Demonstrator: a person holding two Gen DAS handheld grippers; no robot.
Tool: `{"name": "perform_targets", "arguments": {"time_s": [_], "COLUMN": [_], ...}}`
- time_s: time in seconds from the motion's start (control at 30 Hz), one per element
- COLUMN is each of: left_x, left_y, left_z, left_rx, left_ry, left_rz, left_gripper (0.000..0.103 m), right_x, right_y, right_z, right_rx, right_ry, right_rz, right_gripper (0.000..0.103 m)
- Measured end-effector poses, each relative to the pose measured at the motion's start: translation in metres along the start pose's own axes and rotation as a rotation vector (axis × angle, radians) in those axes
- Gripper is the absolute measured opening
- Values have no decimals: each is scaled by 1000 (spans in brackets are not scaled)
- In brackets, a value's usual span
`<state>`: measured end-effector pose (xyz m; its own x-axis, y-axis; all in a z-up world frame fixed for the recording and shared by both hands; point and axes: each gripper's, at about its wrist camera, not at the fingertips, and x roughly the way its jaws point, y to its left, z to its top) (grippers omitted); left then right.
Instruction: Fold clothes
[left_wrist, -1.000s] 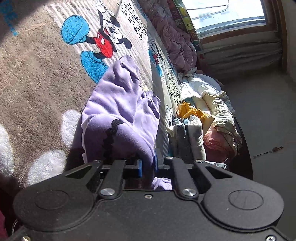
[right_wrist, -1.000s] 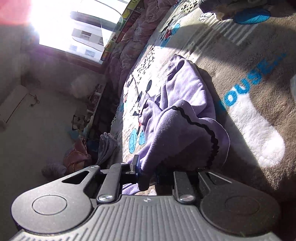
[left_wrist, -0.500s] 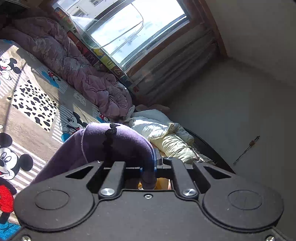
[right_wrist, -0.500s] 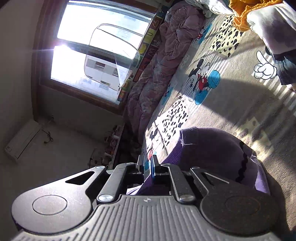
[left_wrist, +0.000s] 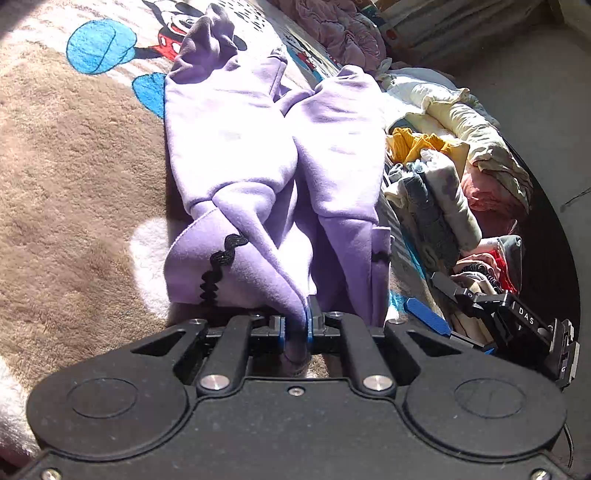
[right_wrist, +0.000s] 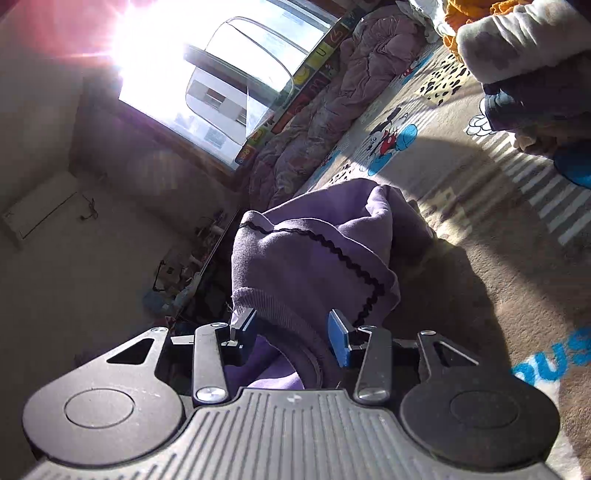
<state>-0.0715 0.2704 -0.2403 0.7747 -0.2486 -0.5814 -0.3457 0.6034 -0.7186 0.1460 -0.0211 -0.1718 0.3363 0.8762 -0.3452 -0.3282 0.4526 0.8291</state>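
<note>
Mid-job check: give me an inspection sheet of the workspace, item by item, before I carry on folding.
Surface: brown plush blanket with cartoon mouse prints, lit by strong sun.
Job's things: lilac garment with black zigzag trim, laid out lengthwise, its two halves side by side.
Clutter: pile of unfolded clothes along the blanket's edge; bunched mauve quilt by the window.
Grippers: left tongs shut on a hem of the lilac garment; right tongs opening, ribbed edge of the garment between the jaws, pads not pressing it.
Cables: thin cord hanging at the wall unit.
Surroundings: bright window, glare; bare wall.
</note>
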Motion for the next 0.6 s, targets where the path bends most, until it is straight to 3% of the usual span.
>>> {"name": "perform_targets", "arguments": {"time_s": [0.1,0.17,0.2,0.23,0.3,0.47,0.53,0.57,0.6], "left_x": [-4,-7,-9,-11,-12,-15,-18,-21,-25], "left_y": [11,7,5,3,-1,1,1,0,-1], "left_z": [-13,-11,-9,-8,-9,-17,-17,-17,-16], "left_rx": [-44,-43,-44,-45,-45,-86,-92,-97,-105], "left_ry": [-21,-29,-33,-37,-36,-25,-28,-30,-32], "left_rz": [-19,-26,-32,-37,-37,-50,-54,-59,-71], "left_gripper": [6,6,6,6,6,6,6,6,6], "right_x": [0,0,1,4,11,35,42,42,39], "right_y": [-32,-33,-29,-21,-9,12,13,11,7], "right_z": [-58,-83,-92,-100,-109,-123,-127,-125,-122], "right_rx": [31,-36,-81,-136,-227,-483,-566,-567,-537], "right_ry": [95,142,161,184,200,150,114,93,70], "right_rz": [-158,-224,-251,-271,-308,-470,-525,-524,-509], "right_gripper": [47,57,71,78,82,75,60,57,46]}}
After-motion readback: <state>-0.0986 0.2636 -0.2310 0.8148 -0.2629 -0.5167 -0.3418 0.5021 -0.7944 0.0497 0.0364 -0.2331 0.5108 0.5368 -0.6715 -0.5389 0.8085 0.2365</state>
